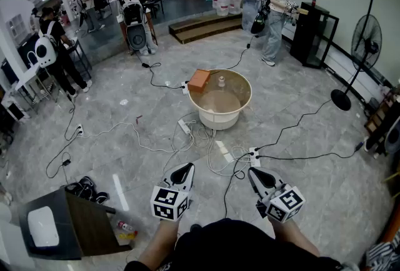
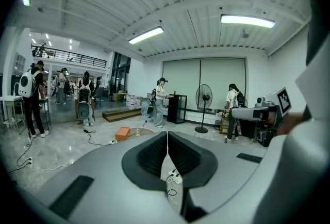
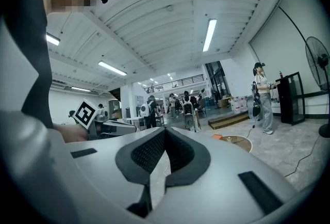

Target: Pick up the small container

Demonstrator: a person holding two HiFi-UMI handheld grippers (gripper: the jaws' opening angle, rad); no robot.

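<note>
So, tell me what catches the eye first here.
A round cream tub stands mid-floor, with an orange box and the small container at its far side. Nearest the camera, the left gripper and right gripper are both shut and empty.

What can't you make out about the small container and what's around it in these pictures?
- small container: too small in the head view to tell its lid or contents, and only a speck in both gripper views.
- round table: in the left gripper view its near side is hidden behind the left gripper.
- orange box: any print is too small to read in every view.
</note>
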